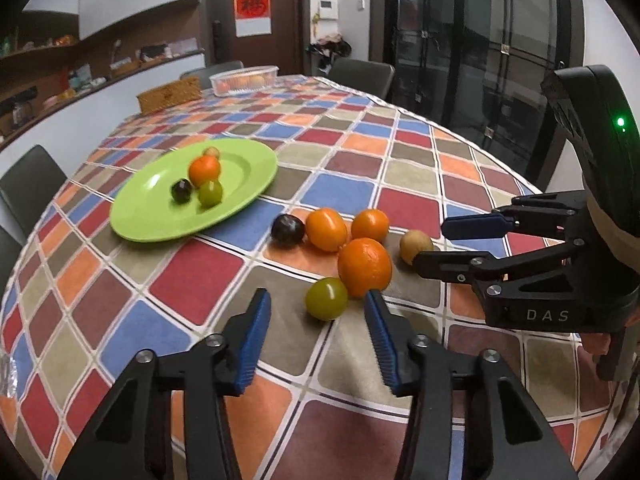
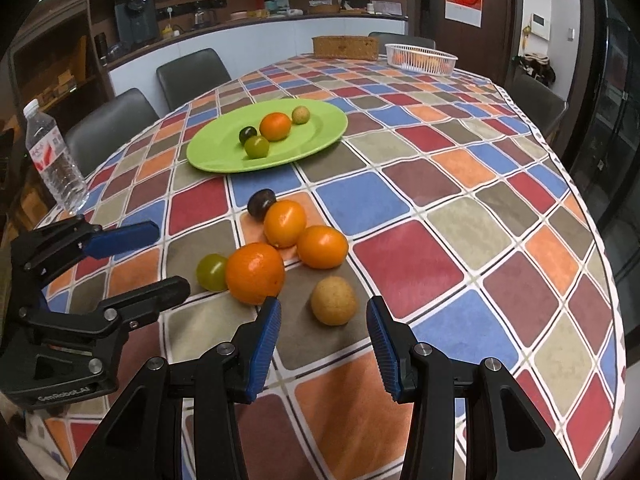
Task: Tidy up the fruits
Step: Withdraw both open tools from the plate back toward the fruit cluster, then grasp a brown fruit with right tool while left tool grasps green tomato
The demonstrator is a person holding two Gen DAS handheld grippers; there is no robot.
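Blue pads mark both tools. The left gripper (image 1: 318, 300) hangs with its jaws apart and nothing gripped — the green fruit (image 1: 326, 298) lies on the cloth between the fingertips, not touched by them. The right gripper (image 2: 324, 308) is likewise parted and empty, the tan fruit (image 2: 333, 300) lying between its tips, apart from both pads. Just past the green fruit, touching it, lies a large orange (image 1: 364, 267); two smaller oranges (image 1: 326, 229) (image 1: 370, 225) and a dark plum (image 1: 287, 230) huddle beyond it, all loose on the checked tablecloth (image 1: 404, 200). Farther in, toward the table's middle, a green plate (image 1: 248, 168) carries four fruits — an orange, a dark one, a green one, a tan one. At the far edge sit a white basket (image 2: 421, 60) and a wicker box (image 2: 345, 47); a water bottle (image 2: 54, 156) stands by the left edge.
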